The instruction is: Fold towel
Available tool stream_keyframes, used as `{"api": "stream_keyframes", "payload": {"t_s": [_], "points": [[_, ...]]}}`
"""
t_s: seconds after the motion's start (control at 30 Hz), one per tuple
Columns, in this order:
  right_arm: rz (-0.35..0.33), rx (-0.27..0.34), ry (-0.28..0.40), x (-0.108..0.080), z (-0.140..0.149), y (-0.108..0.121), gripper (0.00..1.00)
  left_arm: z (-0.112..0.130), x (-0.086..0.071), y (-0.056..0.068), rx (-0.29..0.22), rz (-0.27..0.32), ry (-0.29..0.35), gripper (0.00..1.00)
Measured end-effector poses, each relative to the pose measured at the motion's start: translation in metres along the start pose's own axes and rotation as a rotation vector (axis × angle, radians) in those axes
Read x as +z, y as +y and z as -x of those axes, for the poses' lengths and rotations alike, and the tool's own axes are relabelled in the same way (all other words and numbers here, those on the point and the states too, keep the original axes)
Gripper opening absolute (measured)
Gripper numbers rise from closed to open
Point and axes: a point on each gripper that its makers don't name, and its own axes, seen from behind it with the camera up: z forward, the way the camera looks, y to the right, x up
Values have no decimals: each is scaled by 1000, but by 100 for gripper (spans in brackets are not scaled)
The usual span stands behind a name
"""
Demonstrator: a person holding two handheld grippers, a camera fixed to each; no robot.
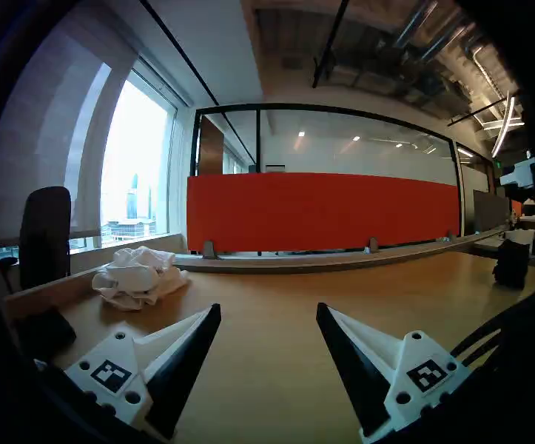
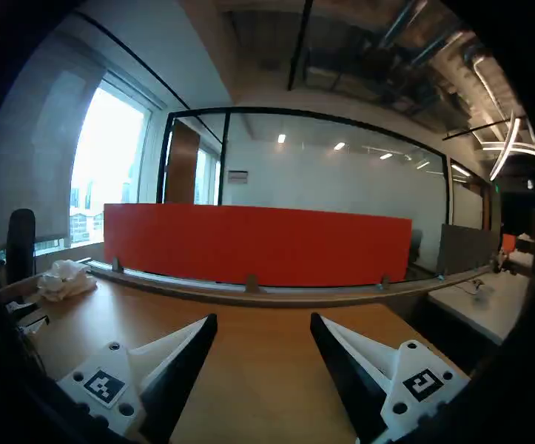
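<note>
A crumpled white towel (image 1: 138,277) lies in a heap at the far left of the wooden desk (image 1: 282,348), ahead and to the left of my left gripper (image 1: 268,311). That gripper is open, with nothing between its fingers. In the right gripper view the same towel (image 2: 64,280) looks smaller, far off at the left edge of the desk (image 2: 267,370). My right gripper (image 2: 264,320) is open too, held low over bare wood.
A red divider panel (image 1: 319,211) runs along the back edge of the desk. A black office chair (image 1: 44,237) stands at the left by the window. A dark object (image 1: 511,263) sits at the desk's right end. A white desk (image 2: 489,300) stands farther right.
</note>
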Motion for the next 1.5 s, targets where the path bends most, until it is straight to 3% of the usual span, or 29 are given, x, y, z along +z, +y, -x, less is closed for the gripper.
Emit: {"api": "stream_keyframes", "payload": {"t_s": [0.73,1.17,1.5], "points": [[28,11,52,-1,8,24,97,5,2,0,-1,0,1,96],[26,71,71,-3,47,42,97,7,2,2,-1,-1,1,96],[7,97,74,0,75,41,97,7,2,1,-1,-1,1,96]]}}
